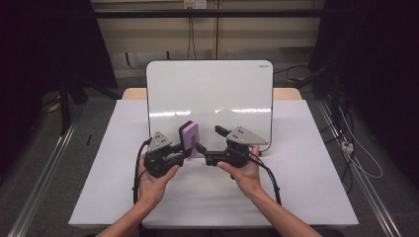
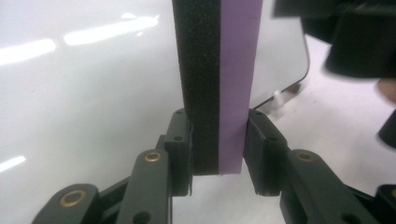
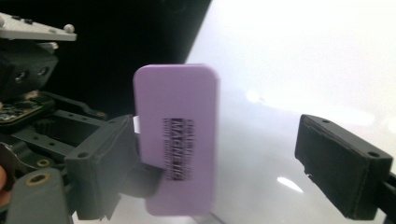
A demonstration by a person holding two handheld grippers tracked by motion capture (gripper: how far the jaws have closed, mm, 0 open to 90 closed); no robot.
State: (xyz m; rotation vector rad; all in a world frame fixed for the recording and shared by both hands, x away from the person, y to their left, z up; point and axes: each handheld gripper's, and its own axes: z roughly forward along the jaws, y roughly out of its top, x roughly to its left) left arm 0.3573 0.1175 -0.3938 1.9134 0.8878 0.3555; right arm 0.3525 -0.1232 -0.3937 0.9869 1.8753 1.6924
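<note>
A person sits at a table covered in white, with a whiteboard lying flat in front of them. The left gripper has its two black jaws squeezed onto a purple eraser, one jaw on the black felt side and one on the purple side. The left gripper view shows this best: the eraser stands up straight between the jaws, pinched near its bottom end. It is held up off the board, near the board's front edge, not touching it. The right gripper is just beside it with its jaws wide apart, and nothing is in them. In the right gripper view the eraser sits between those spread jaws, its purple back with a black label (the word looks like "magnetic") facing the camera. My guess is the eraser is being passed from one gripper to the other. The left one holds it by the bottom so the rest sticks out and leaves room for the right one to grab. The board looks clean, with only light shining on it.
</note>
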